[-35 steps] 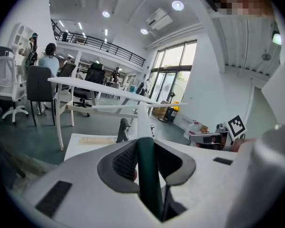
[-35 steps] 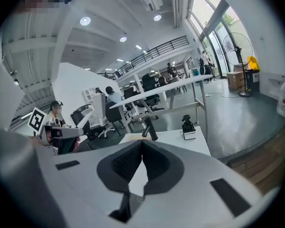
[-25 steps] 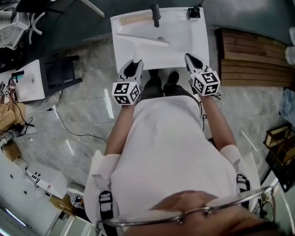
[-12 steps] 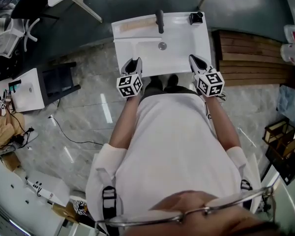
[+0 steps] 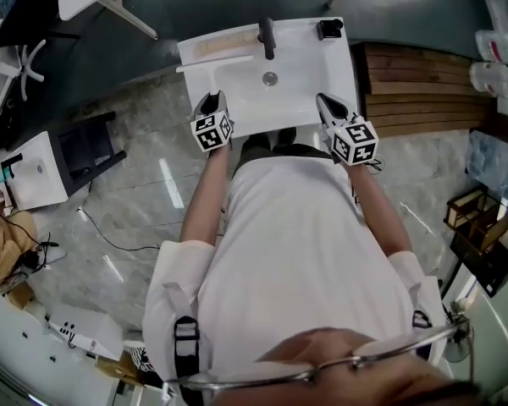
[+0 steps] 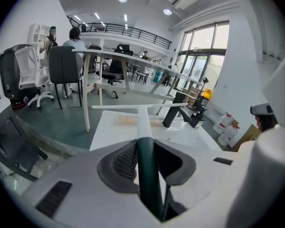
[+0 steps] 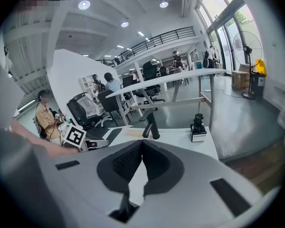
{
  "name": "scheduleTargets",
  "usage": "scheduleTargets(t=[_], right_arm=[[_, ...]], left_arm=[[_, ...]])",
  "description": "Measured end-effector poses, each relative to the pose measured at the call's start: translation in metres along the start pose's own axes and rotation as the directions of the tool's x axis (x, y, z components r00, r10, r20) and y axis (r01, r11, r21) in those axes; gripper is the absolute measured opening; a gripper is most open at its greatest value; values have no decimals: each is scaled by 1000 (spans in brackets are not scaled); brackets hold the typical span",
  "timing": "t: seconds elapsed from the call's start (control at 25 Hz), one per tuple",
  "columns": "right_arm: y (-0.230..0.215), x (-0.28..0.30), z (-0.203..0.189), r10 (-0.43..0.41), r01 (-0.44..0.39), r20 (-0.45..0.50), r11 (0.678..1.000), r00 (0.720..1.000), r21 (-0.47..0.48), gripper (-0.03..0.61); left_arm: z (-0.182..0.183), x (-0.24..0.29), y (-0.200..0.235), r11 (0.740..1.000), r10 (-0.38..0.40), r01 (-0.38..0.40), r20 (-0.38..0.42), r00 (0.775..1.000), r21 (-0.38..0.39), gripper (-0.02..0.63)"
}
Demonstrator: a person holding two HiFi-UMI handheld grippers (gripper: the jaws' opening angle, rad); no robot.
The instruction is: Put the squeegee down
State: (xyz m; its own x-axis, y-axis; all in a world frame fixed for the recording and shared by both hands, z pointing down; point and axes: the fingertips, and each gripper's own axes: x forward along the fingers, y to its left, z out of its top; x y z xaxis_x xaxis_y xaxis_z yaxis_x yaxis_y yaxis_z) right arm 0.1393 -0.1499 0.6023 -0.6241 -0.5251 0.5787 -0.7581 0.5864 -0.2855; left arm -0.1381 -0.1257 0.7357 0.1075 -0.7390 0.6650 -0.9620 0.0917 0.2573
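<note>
The squeegee has a dark green handle (image 6: pixel 147 175) and a white neck that ends in a long white blade (image 6: pixel 128 107). My left gripper (image 6: pixel 145 148) is shut on the handle. In the head view the blade (image 5: pixel 216 62) lies across the back left of the white sink (image 5: pixel 322 66), left of the black faucet (image 5: pixel 267 36), and my left gripper (image 5: pixel 209 101) sits at the sink's front left corner. My right gripper (image 5: pixel 324 101) hovers at the sink's front right edge. Its jaws are shut with nothing between them (image 7: pixel 142 142).
A tan wooden brush (image 5: pixel 229 45) lies on the sink's back rim. A black soap dispenser (image 5: pixel 328 28) stands at the back right corner. A slatted wooden pallet (image 5: pixel 423 91) lies on the floor to the right, and a black stool (image 5: pixel 85 146) and white desk (image 5: pixel 34 172) to the left.
My left gripper has carried the squeegee down and to the left. The blade went from over the basin to the sink's back left. The right gripper barely shifted.
</note>
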Motion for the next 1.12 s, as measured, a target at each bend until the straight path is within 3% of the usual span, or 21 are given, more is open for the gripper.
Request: scheduleTargets(t=[0.48,0.8,0.92,1.12], right_arm=[[-2,22,2,-43,45,-43,998,998,36,6],[-8,29,3,-72,76,-65,995,995,57,6],[-8,32,5,-75,79,-68,995,995,60,6],[-7,40,6,-72,77,-79,995,994,59,6]], left_arm=[[-29,66,40,992,55,-35,-167,984,118,89],[-36,93,53,987,82,-55,-184,979,151,89],[-41,96,55,984,98,-61,-227,969,166,89],[-48,98,60,967,141,-81,-245,959,241,91]])
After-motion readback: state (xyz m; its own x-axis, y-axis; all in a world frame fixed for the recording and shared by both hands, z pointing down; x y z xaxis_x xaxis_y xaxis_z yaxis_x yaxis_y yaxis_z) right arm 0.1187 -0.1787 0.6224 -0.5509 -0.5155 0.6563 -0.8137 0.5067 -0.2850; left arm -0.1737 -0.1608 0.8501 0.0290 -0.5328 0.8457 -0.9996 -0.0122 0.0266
